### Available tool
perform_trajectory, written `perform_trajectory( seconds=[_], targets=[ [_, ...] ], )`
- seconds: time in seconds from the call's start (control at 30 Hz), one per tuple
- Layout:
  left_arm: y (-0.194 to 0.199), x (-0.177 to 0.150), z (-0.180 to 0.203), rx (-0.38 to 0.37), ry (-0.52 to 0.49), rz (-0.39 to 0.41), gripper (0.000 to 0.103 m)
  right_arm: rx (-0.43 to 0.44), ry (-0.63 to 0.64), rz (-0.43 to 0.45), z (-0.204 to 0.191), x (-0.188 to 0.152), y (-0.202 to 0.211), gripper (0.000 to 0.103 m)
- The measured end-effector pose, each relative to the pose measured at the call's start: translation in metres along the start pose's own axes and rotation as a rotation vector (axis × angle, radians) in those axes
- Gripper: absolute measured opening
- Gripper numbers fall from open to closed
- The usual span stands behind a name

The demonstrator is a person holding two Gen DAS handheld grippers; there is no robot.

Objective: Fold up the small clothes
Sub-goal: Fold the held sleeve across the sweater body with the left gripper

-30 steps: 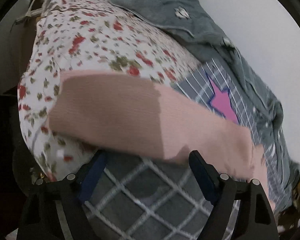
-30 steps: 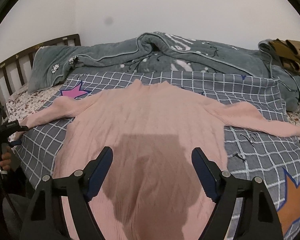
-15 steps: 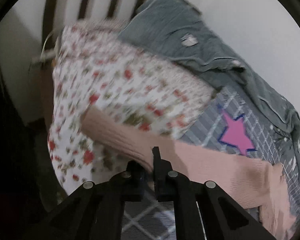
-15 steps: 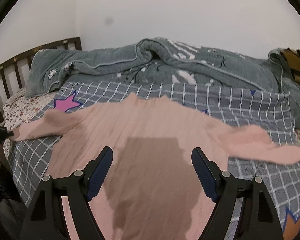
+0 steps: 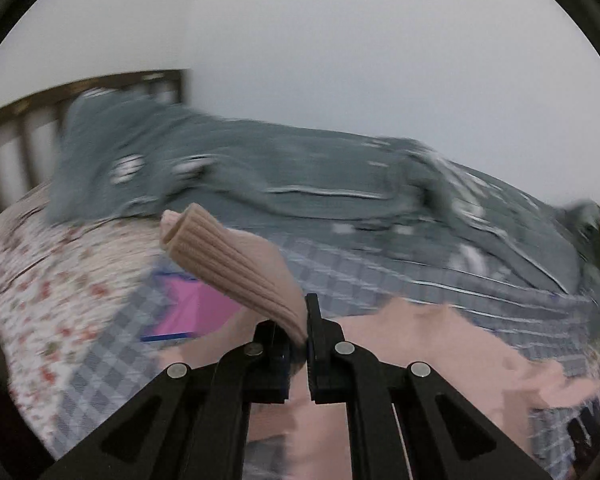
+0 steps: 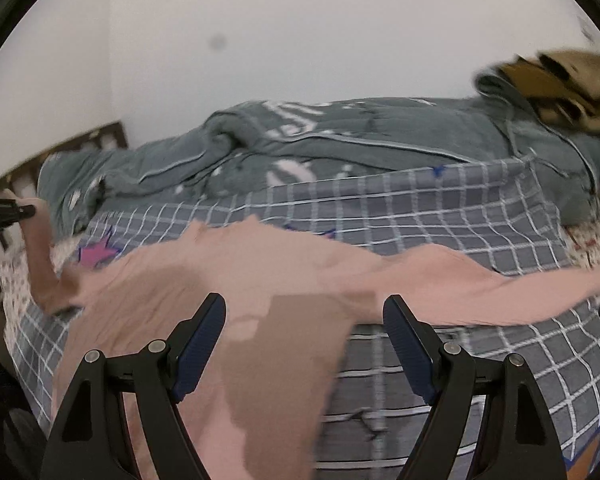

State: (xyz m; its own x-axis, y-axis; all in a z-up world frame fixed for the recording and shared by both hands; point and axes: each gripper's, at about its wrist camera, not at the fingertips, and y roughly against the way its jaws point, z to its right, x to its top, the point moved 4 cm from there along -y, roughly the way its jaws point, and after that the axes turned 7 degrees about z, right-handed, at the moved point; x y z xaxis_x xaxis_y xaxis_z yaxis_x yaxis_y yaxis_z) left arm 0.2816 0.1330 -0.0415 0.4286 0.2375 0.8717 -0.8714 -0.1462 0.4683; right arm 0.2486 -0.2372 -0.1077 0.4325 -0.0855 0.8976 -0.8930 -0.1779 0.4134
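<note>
The bed (image 6: pixel 480 216), covered by a grey checked sheet with star patches, serves as the folding surface, and it is broad enough for the garment to lie spread. A rumpled grey-green duvet (image 6: pixel 340 140) is pushed to the far side against the wall, with a brown bundle (image 6: pixel 560 84) at its right end, probably to leave the near part free for work. The pink sweater (image 6: pixel 260 280) lies flat across the checked sheet in front of the person, its body toward the near edge and its right sleeve (image 6: pixel 520 288) stretched out sideways, so that both arms can be brought in over the body. The left sleeve (image 5: pixel 236 264) is raised off the bed: the left tool (image 5: pixel 302 332) has its jaws pressed together on the ribbed cuff end, and the cuff sticks up beyond the pinch while the rest of the sleeve hangs back to the shoulder. A grip at the cuff makes sense, since it lets the whole sleeve be carried across in 1 sweep. The right tool (image 6: pixel 304 344) hovers over the sweater's body with its jaws spread wide and nothing between them, seemingly ready either to pin the body flat or to take the other sleeve. Both views are motion-blurred, so finer creases cannot be judged.
</note>
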Motion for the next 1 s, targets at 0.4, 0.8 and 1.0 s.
perform_trajectory(
  seconds=[0.4,0.8,1.0],
  targets=[
    [-0.064,-0.093,0.241,-0.315,-0.225,-0.192,0.007,-0.09,-0.162,-0.015,0.078,-0.003,-0.008,0.08],
    [-0.063,-0.103,0.175,-0.24,-0.213,-0.225,0.043,-0.065,-0.119,-0.031,0.061,-0.006,-0.014,0.08],
    [-0.064,-0.079,0.08,-0.085,-0.143,-0.145,0.073,-0.041,-0.08,-0.057,0.038,-0.016,-0.022,0.076]
  ],
)
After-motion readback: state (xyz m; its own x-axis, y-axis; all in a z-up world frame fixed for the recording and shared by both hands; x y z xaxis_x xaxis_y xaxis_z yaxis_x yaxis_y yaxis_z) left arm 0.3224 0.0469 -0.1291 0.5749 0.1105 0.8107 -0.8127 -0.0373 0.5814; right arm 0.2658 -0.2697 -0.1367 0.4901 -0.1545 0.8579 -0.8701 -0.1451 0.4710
